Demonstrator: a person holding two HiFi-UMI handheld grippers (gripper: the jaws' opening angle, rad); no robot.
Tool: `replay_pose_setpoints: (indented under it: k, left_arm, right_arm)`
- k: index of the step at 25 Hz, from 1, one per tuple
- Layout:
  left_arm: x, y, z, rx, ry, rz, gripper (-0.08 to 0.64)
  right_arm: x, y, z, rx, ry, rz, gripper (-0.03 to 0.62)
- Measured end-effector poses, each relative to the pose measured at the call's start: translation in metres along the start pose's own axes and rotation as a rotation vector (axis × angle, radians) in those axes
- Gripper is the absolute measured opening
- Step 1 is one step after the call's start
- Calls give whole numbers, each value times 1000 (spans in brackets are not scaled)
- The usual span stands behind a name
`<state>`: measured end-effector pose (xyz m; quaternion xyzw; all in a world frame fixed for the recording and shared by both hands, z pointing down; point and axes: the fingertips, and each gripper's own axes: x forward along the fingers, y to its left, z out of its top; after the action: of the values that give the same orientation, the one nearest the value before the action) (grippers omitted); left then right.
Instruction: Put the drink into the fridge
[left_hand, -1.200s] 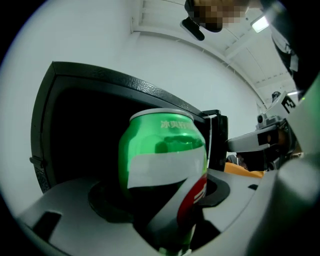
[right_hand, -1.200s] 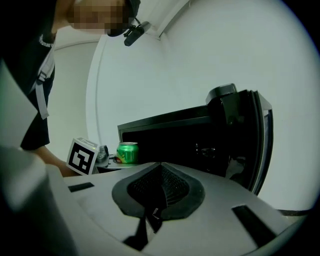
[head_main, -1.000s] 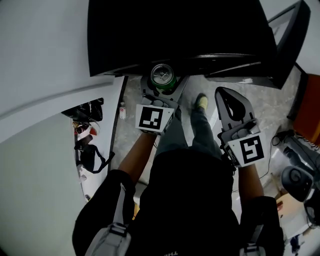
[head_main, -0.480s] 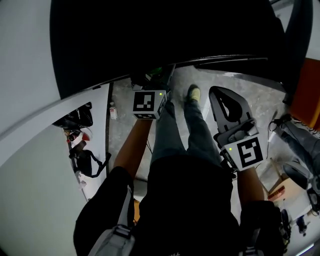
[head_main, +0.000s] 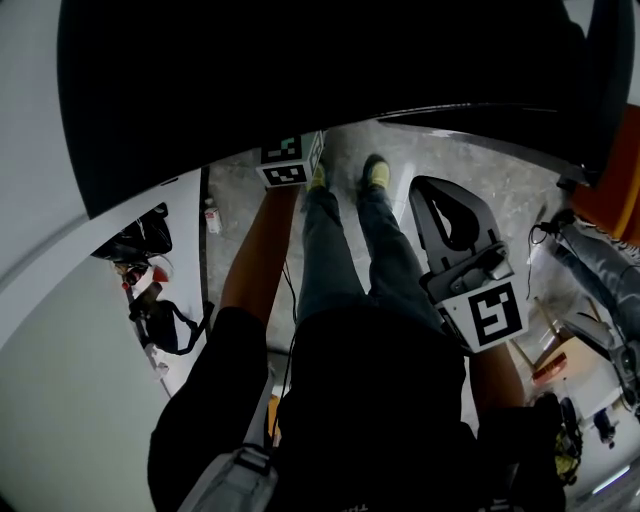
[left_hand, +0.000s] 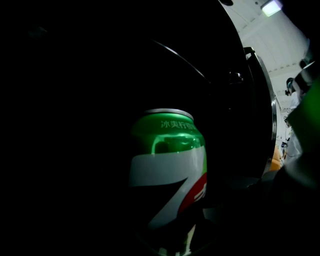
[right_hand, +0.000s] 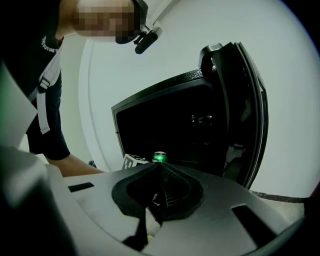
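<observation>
Drink can (left_hand: 167, 150) sat upright between jaws of left gripper (left_hand: 167, 205), grasped, at centre of left gripper view, with darkness all round. In right gripper view, can top showed low centre, at mouth of fridge (right_hand: 165, 95); door (right_hand: 247, 110) stood open at right. Right gripper (right_hand: 161, 170) was clenched on nothing, held back from fridge. Judged: carry nearly done. Left to do: set can down inside, release, withdraw, close door.

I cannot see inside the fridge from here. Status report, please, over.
Left gripper shut on green can, at fridge mouth. Right gripper shut, empty. Door open; interior too dark to judge.
</observation>
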<state>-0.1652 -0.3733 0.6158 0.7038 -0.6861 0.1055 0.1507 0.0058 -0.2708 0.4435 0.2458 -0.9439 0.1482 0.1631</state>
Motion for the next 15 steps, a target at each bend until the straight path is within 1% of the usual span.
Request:
replay_pose_setpoints:
  k: [4,6,9,11,15]
  left_arm:
    - [13,7,11,51,2,36,339]
    - [20,12,5,63,15,53,339]
    - [22,22,-9,50,35,72,339]
    - [20,26,-13,45,34,80,339]
    - [19,16,-9,66,27,94,339]
  right_arm:
    - [-3,-1,-3,8,10,-11,9]
    - [-4,-3,-2,4,6,-18,9]
    - [-3,-3,-4,12,1,-29,9]
    - [-3,-3,-8,18,12,-31,9]
    - [-10,-9,-6,18,9,-31,9]
